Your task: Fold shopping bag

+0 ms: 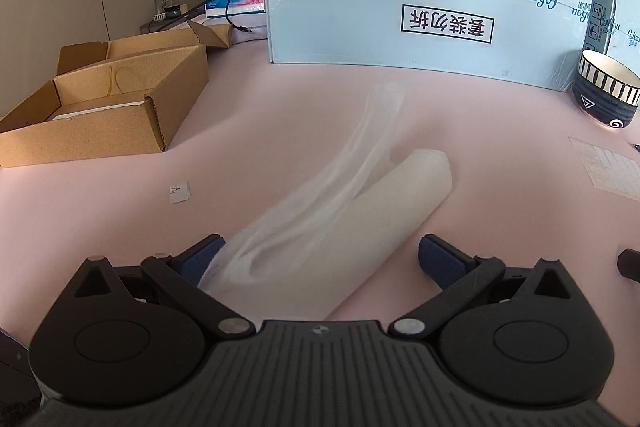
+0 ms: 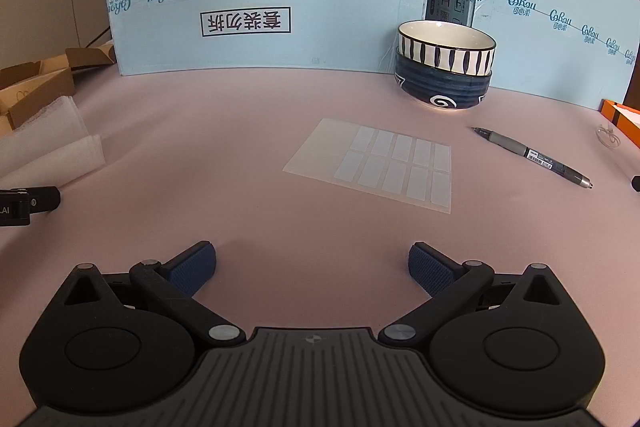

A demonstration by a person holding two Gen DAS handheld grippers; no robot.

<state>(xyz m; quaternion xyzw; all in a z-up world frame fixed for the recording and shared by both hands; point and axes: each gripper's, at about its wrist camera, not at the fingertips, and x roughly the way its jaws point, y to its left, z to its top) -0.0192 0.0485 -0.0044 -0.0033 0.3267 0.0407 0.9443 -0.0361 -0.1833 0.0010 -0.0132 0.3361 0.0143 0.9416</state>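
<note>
Lying on the pink table (image 1: 260,115), right of the cardboard box (image 1: 104,99), the translucent shopping bag (image 1: 336,211) extends between the spread, empty fingers of the left gripper (image 1: 320,259). Right gripper (image 2: 312,267), likewise released, faces label sheet (image 2: 376,163), bowls (image 2: 444,67), pen (image 2: 532,157).

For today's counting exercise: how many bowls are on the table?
2, stacked by the blue box: a striped bowl nested in a dark blue bowl, right of the bag. Others could be hidden behind the boxes.
</note>
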